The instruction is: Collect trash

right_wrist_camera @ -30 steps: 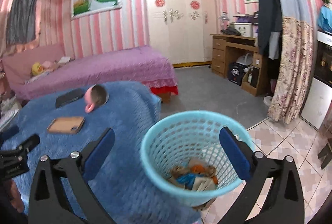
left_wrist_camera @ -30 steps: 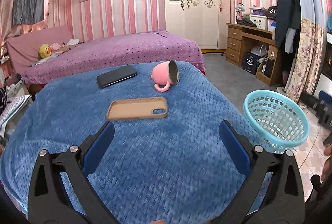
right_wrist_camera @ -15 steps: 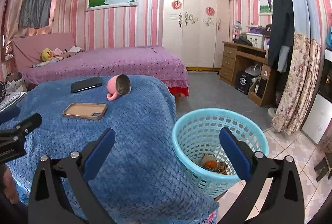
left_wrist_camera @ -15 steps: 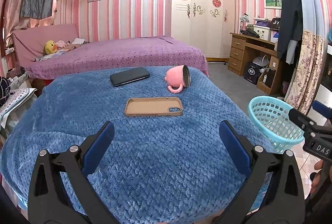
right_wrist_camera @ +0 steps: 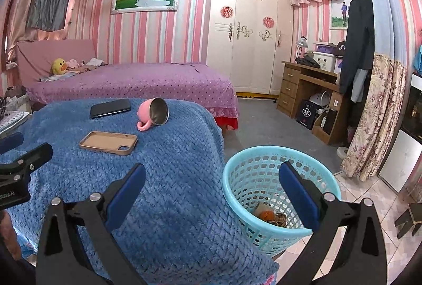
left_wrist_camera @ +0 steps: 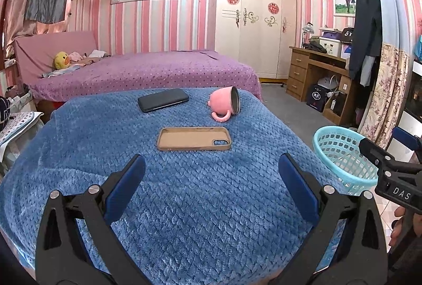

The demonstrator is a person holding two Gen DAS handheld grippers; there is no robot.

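A light blue mesh basket (right_wrist_camera: 274, 190) stands on the floor at the right edge of the blue-blanketed table (right_wrist_camera: 168, 195); crumpled trash (right_wrist_camera: 269, 215) lies in its bottom. The basket (left_wrist_camera: 343, 153) also shows at the right of the left wrist view. My right gripper (right_wrist_camera: 211, 195) hovers open over the table edge and the basket's near rim, holding nothing. My left gripper (left_wrist_camera: 211, 179) is open above the blanket (left_wrist_camera: 184, 206), with nothing between its fingers. The right gripper's body (left_wrist_camera: 390, 169) pokes into the left wrist view beside the basket.
On the blanket lie a tan phone case (left_wrist_camera: 193, 138), a black phone (left_wrist_camera: 163, 100) and a tipped pink mug (left_wrist_camera: 225, 105). Behind stand a purple bed (left_wrist_camera: 147, 71), a white wardrobe (left_wrist_camera: 253, 21) and a wooden desk (left_wrist_camera: 316, 74). A floral curtain (right_wrist_camera: 374, 116) hangs right.
Both grippers have pulled back and risen, so the basket looks smaller and farther in the right wrist view. The table objects have not moved. Both stay open.
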